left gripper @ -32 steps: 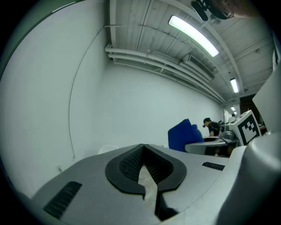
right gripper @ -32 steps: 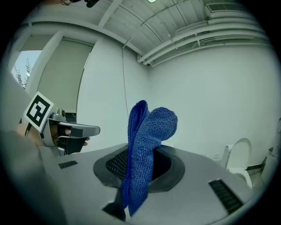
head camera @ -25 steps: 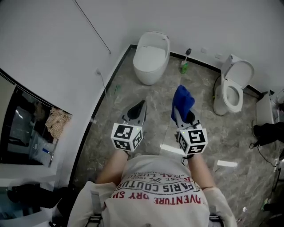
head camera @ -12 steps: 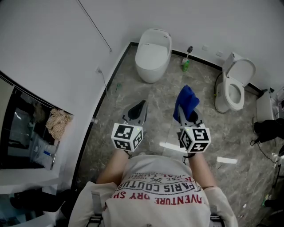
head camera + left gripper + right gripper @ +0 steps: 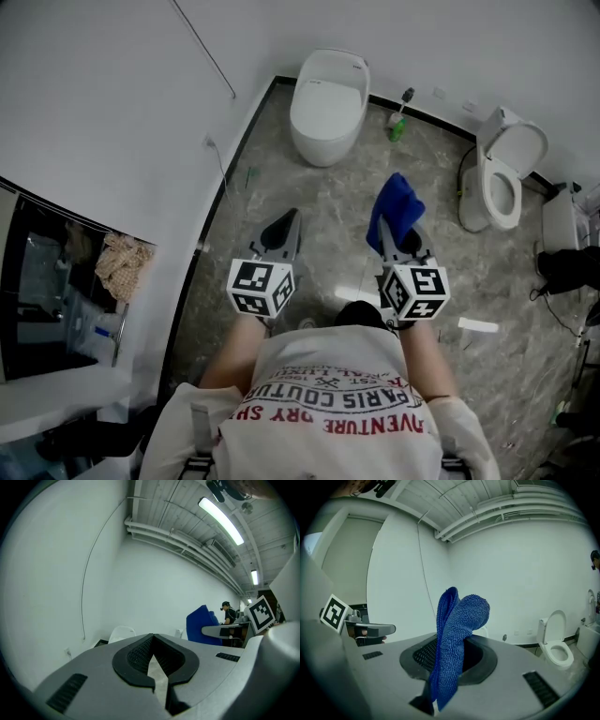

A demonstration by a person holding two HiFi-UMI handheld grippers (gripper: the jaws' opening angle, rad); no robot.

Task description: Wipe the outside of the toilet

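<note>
Grey veined floor (image 5: 309, 202) runs between white walls, with a closed toilet (image 5: 326, 103) straight ahead and an open-lidded toilet (image 5: 502, 183) off to the right. Both are well apart from the tongs. The right tongs (image 5: 401, 246) pinch a blue cloth (image 5: 394, 208) that stands up in a fold; the left tongs (image 5: 289, 225) are closed on nothing. The approach likely comes first. The cloth's broad face, not the hard tips, should then go flat against the porcelain and sweep from the top downward.

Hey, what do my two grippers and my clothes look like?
The left gripper and right gripper are grey wedges with black ribbed pads, each carrying a white cube of black square markers. You wear a white T-shirt with red lettering.
</note>
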